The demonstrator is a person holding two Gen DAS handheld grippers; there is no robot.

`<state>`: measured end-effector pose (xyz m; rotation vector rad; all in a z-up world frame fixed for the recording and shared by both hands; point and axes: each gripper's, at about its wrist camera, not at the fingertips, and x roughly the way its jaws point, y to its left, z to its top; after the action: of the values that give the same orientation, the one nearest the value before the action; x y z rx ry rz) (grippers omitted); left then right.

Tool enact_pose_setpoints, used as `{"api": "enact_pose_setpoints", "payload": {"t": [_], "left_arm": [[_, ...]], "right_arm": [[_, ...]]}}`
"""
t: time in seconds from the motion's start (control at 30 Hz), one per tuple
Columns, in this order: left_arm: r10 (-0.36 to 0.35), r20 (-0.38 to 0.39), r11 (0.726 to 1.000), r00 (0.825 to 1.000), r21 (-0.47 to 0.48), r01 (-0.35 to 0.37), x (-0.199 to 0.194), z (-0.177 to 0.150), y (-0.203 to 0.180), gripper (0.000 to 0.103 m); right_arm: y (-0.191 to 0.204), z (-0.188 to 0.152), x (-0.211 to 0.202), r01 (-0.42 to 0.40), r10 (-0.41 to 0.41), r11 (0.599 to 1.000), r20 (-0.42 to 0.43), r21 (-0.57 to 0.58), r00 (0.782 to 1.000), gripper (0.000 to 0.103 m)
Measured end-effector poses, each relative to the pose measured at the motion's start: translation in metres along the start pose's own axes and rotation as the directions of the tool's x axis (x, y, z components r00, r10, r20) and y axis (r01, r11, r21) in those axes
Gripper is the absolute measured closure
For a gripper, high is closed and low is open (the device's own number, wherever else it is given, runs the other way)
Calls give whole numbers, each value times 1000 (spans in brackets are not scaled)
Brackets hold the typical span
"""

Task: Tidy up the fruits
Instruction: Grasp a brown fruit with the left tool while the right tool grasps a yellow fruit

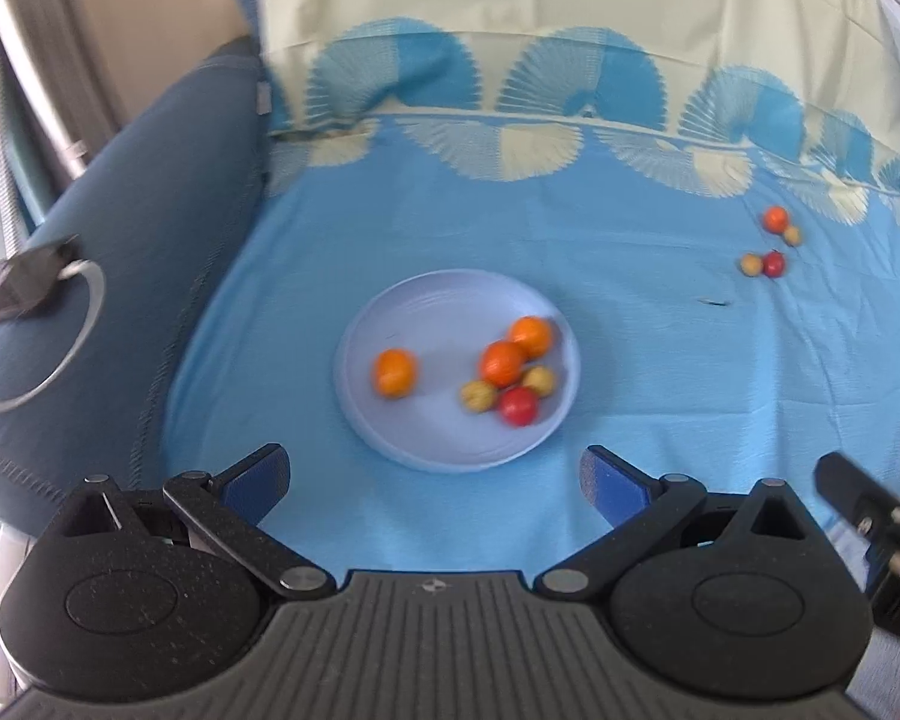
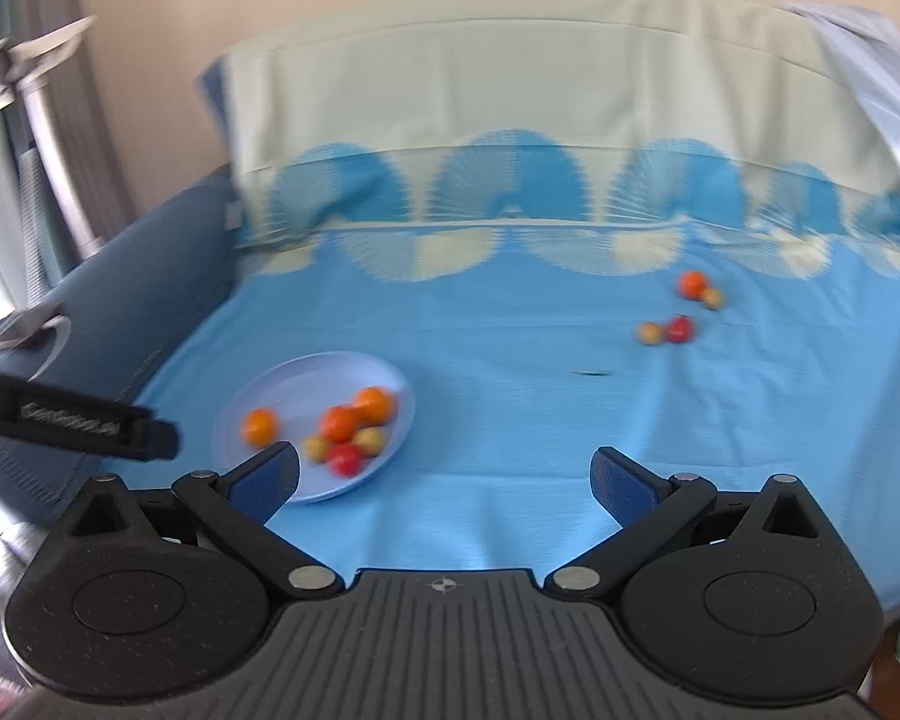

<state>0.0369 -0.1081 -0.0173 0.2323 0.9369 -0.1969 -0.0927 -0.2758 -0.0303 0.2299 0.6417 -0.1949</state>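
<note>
- Left wrist view: the plate (image 1: 390, 438) lies on the blue cloth (image 1: 660, 360) just ahead of the left gripper (image 1: 432, 480), whose jaws are spread wide with nothing between them. It carries six fruits: a lone orange one (image 1: 395, 372) and a touching cluster (image 1: 510, 378) of two orange, two yellowish and one red.
- Four loose fruits (image 1: 771, 243) lie in two pairs on the cloth, well apart from the plate, far right.
- The right gripper (image 2: 444, 480) is also wide and empty, nearer those strays.
- Risk, as I judge it: the fruits are small, round and smooth (quick to roll), so an off-centre pinch could squirt one away, and touching neighbours may get nudged.
- The plate is shallow, glossy and low-rimmed; a dropped fruit could bounce out or scatter the cluster.
- The cloth is soft and wrinkled over a cushion, so it may give under pressure.
</note>
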Motion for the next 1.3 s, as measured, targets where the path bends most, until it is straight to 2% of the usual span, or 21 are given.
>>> {"api": "enact_pose_setpoints", "payload": {"t": [0.23,0.37,0.43,0.6,0.73,0.93,0.97,1.0,1.03,1.07,1.1,1.13,1.2,1.3], "left_arm": [[-108,-23,986,994,121,110,54,55,-80,0],[-162,-28,964,986,209,164,101,95,-141,0],[-196,-33,944,980,265,197,126,111,-176,0],[-239,-74,893,968,375,249,198,141,-253,0],[-267,-75,855,961,442,272,240,154,-294,0],[-293,-92,844,952,443,303,283,162,-318,1],[-304,-93,843,948,438,313,286,162,-319,9],[-317,-97,841,944,430,327,288,162,-320,27],[-337,-117,834,934,424,353,289,162,-320,37],[-365,-142,820,920,419,389,290,162,-321,65],[-378,-148,811,914,423,404,288,161,-322,75],[-382,-136,806,914,436,401,285,159,-323,75],[-394,-113,796,912,454,400,277,155,-323,75],[-397,-87,804,914,448,392,257,152,-315,75]], "right_arm": [[-94,24,34,184,-188,978,29,99,982,1],[-154,47,72,256,-264,956,37,146,964,1],[-180,59,101,286,-294,947,36,149,955,1],[-242,85,197,259,-258,957,-23,129,966,1],[-272,97,273,231,-227,969,-64,83,972,1],[-280,111,347,172,-168,984,-84,45,982,1],[-279,111,355,171,-168,985,-89,30,982,2],[-277,110,362,172,-170,985,-90,15,981,6],[-276,108,367,173,-173,985,-93,-3,981,15],[-273,106,368,188,-190,982,-69,-31,979,18],[-269,104,366,179,-181,982,-38,-61,983,45],[-264,103,363,164,-167,982,-28,-89,986,74],[-257,101,357,196,-202,972,-30,-127,979,78],[-257,94,341,240,-246,963,-29,-125,969,78]]}}
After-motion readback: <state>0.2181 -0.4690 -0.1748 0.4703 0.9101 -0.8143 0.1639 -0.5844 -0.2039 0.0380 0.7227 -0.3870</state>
